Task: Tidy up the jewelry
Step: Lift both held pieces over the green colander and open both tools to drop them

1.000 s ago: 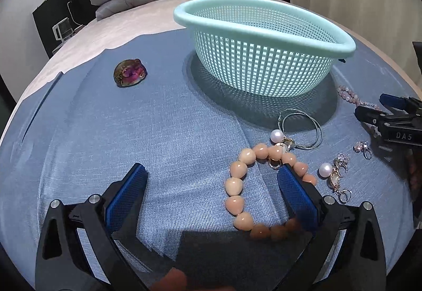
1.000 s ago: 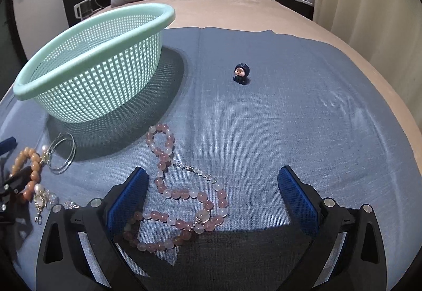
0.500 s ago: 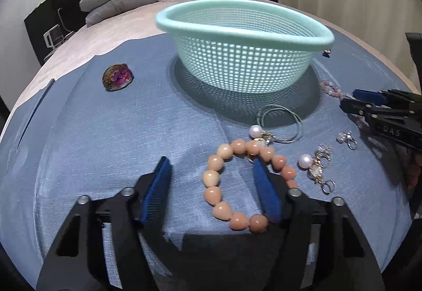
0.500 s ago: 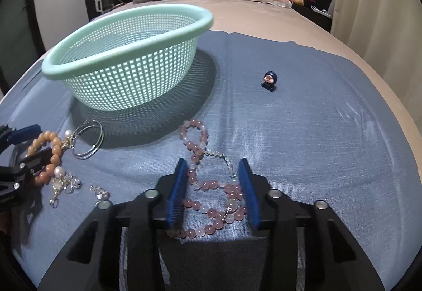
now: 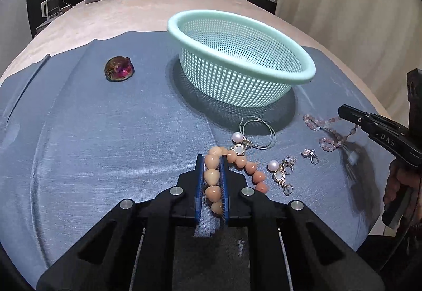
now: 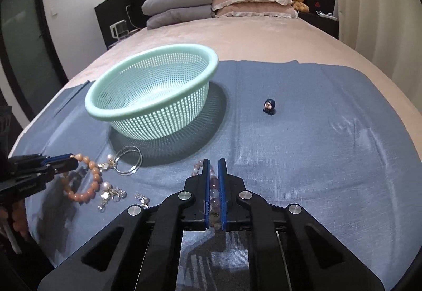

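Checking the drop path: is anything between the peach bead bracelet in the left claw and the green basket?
Partly. The hoop earrings and a pearl earring lie on the cloth between the peach bead bracelet and the green basket. The left claw is closing on the beads; lifted over, nothing else blocks.

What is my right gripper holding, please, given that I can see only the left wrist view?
Observer: The right gripper is shut on the pink beads; several sit clamped between its blue pads.
Operator: Thank you. Is anything hidden from me behind the basket?
Observer: Yes, a small dark figurine stands on the cloth, to the right of the basket in the right wrist view and apart from it.
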Motion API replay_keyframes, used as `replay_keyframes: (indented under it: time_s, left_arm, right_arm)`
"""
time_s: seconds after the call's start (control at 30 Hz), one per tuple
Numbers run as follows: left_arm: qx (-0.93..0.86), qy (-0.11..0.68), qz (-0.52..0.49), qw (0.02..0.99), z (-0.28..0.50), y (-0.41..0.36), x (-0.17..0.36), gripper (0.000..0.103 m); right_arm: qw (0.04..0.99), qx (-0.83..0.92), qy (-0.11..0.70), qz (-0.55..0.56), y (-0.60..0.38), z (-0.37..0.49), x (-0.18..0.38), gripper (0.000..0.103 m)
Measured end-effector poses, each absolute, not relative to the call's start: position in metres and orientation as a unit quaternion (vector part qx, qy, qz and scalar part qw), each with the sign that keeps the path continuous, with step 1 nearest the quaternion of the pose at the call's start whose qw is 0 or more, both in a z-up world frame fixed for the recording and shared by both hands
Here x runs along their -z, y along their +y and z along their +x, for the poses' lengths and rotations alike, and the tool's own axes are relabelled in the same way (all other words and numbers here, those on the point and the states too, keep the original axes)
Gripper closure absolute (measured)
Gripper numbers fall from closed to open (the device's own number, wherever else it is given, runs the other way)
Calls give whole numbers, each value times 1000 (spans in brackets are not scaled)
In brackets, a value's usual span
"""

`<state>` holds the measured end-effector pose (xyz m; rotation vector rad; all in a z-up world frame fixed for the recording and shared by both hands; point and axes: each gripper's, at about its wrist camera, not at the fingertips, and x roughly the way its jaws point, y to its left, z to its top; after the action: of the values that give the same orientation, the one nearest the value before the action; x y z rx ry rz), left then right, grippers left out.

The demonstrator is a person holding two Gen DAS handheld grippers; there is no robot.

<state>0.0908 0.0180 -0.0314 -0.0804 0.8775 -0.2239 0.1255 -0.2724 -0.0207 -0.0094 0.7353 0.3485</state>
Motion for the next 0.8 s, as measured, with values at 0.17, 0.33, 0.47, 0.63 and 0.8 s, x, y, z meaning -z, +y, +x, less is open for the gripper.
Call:
replay_keyframes:
  time_s: [0.17, 0.33, 0.47, 0.63, 0.8]
  left_arm:
    - [120, 407, -44, 904, 82, 23, 15, 91]
    - [144, 382, -48, 912, 71, 19, -11, 91]
    - [147, 380, -41, 912, 70, 15, -30, 91]
    - [151, 378, -44, 913, 88, 15, -59, 91]
    - [152, 360, -36, 920, 115, 19, -95, 91]
  right_arm:
    - [930, -199, 308, 5, -272, 108, -18, 97]
    - [940, -222, 261, 7, -269, 92, -53, 97]
    - [943, -235, 235, 17, -266, 93, -82, 97]
    - [945, -252, 209, 11, -254, 103, -116, 97]
    - [949, -255, 182, -23, -237, 122, -154, 97]
